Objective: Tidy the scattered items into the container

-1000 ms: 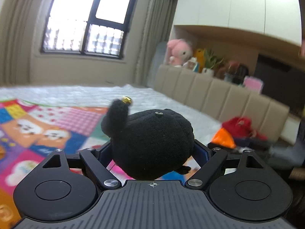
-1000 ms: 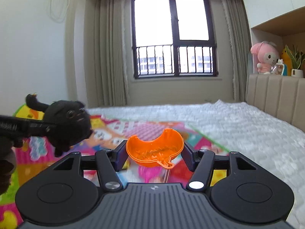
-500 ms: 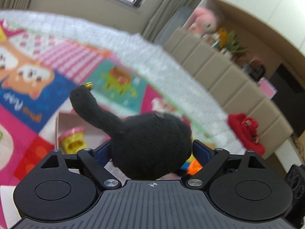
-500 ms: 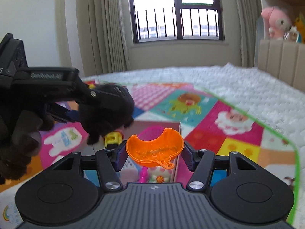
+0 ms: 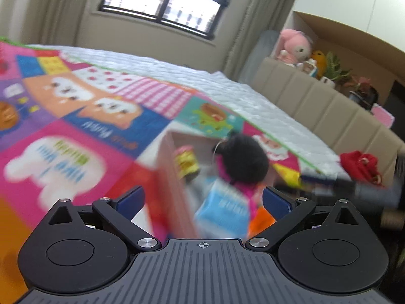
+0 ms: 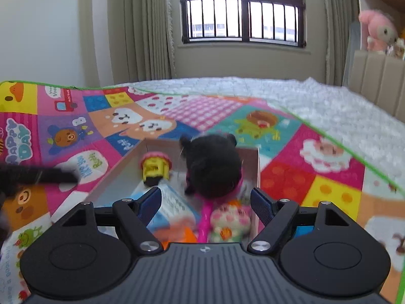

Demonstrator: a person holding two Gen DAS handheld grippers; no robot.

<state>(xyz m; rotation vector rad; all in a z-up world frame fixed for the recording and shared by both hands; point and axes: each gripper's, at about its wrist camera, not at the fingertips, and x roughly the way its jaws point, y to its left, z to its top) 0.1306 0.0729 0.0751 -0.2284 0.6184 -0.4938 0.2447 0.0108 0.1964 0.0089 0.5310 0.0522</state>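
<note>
- Left tool [image 5: 202,200] and right tool [image 6: 206,204] both opening, nothing gripped.
- Black plush [image 6: 214,167] lies atop the crowded box [image 6: 258,167]; it might roll out.

Black plush [image 6: 214,168] and orange mould dropped into box [image 6: 258,163] (both tools opening).

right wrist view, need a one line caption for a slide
Right gripper, jaws opening and empty, over the cardboard box where the black plush toy lies beside a yellow tub.
</note>
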